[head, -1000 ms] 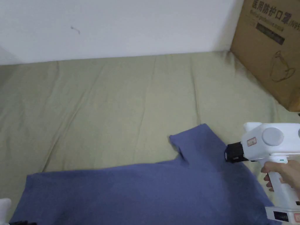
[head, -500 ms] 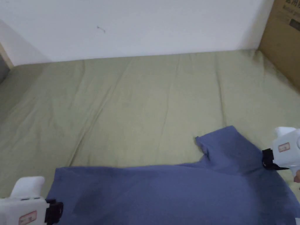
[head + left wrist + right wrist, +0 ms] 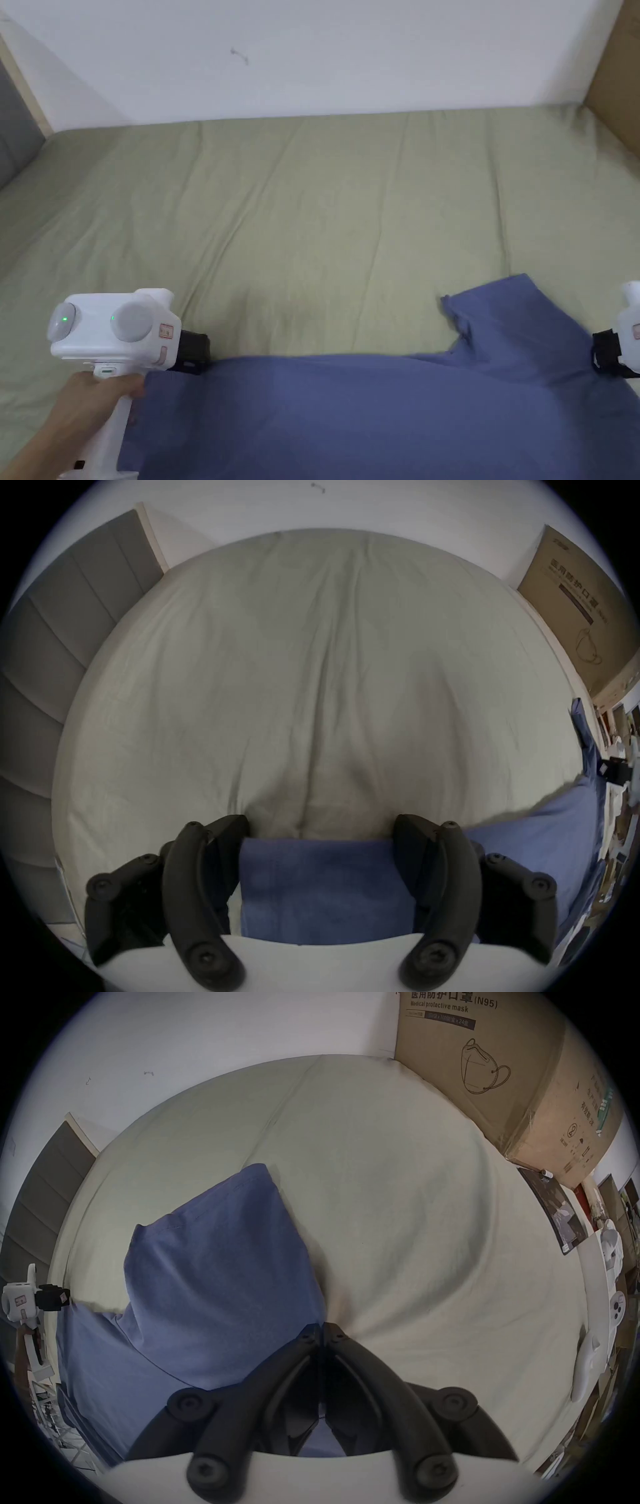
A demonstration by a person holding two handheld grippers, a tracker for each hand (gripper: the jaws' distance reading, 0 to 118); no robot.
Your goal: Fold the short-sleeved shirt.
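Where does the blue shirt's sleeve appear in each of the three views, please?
Head view: the sleeve lies lower right on the bed.
Left gripper view: the sleeve is a thin strip at the far right edge.
Right gripper view: centre left.
Shared landmark: the cardboard box.

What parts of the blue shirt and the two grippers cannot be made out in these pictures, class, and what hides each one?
- Shirt, head view: the near part is cut off by the bottom edge.
- Right gripper, head view: mostly cut off by the right edge. Right gripper view: the fingers meet at the shirt's edge, but a pinch is unclear.
- Left gripper, head view: its body hides the fingers.
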